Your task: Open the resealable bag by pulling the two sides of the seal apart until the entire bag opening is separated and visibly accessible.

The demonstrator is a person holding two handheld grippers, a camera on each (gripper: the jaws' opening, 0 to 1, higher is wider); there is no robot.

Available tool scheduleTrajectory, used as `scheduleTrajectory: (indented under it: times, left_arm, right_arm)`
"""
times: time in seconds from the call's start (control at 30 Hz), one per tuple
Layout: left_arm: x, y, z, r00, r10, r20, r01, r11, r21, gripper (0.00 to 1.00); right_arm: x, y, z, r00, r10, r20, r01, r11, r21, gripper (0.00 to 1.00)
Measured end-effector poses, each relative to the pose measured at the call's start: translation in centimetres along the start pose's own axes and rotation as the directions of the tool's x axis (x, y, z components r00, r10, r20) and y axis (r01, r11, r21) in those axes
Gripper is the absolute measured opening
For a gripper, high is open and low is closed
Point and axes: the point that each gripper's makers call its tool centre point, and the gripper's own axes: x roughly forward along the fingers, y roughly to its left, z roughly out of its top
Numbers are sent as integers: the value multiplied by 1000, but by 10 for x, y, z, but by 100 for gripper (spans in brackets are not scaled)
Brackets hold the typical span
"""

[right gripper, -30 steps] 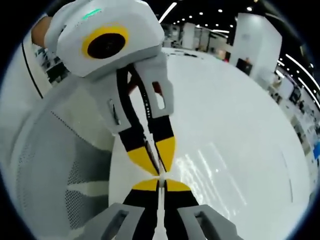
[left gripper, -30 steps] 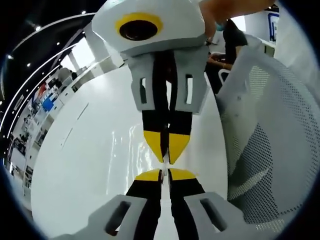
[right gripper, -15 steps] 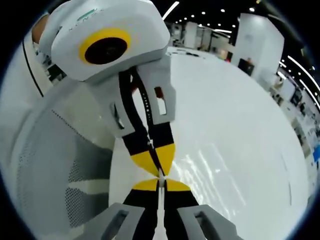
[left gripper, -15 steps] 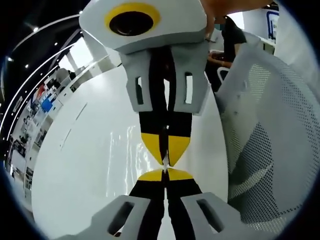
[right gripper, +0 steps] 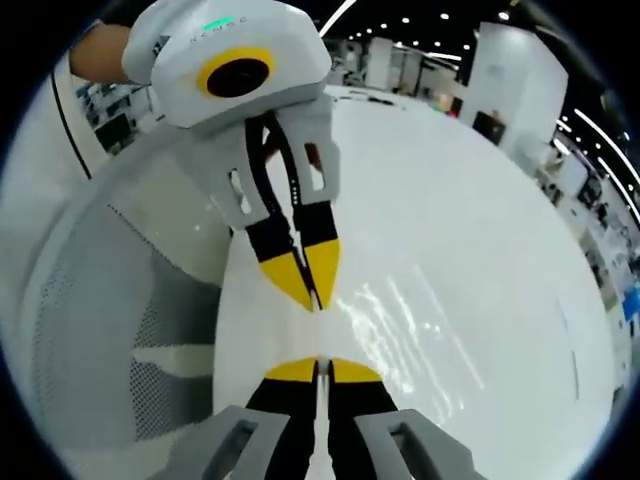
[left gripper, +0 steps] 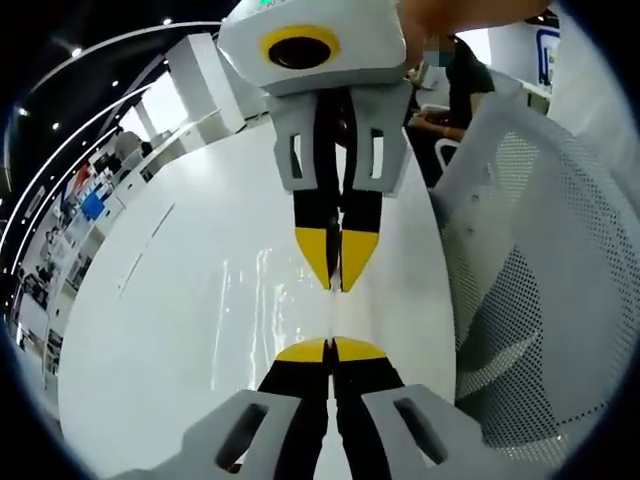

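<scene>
L gripper (left gripper: pixel 331 345) and R gripper (right gripper: pixel 316 365) face tip to tip over white table (left gripper: pixel 180 330), jaws pressed together, each pinching clear bag (left gripper: pixel 331 318) film between. Seal seemingly parting; opening not yet visibly complete.

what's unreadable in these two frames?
- Resealable bag: in the left gripper view the clear film gives faint glints against the white table; seal state is unreadable.
- Left hand-held gripper, right hand-held gripper: jaws closed; any film pinched between them is too thin to see.
- Mesh chair: cut off by the picture edge.
- Background hall: too small and blurred.
</scene>
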Motion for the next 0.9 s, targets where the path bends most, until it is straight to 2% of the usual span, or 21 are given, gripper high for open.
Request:
scheduleTrajectory:
  times: [0.1, 0.27, 0.33, 0.53, 0.9]
  left_arm:
    - [2, 0, 0, 1000, -1, -9, 0, 1000, -22, 0]
    - [4, -2, 3, 1000, -8, -12, 8, 1000, -10, 3]
    - [7, -6, 3, 999, -19, -27, 20, 999, 28, 5]
    - [11, -6, 5, 1000, -13, -24, 13, 1000, 6, 0]
    - [13, -6, 4, 1000, -9, -21, 9, 1000, 5, 0]
  right_arm:
    - [0, 0, -1, 1000, 1, -3, -1, 1000, 8, 0]
    - [0, 3, 2, 1000, 6, 2, -6, 1000, 13, 0]
    - [1, 4, 4, 1000, 9, 5, -9, 1000, 16, 0]
    - [3, 7, 9, 1000, 15, 7, -15, 1000, 13, 0]
    - [3, 6, 6, 1000, 5, 5, -5, 1000, -6, 0]
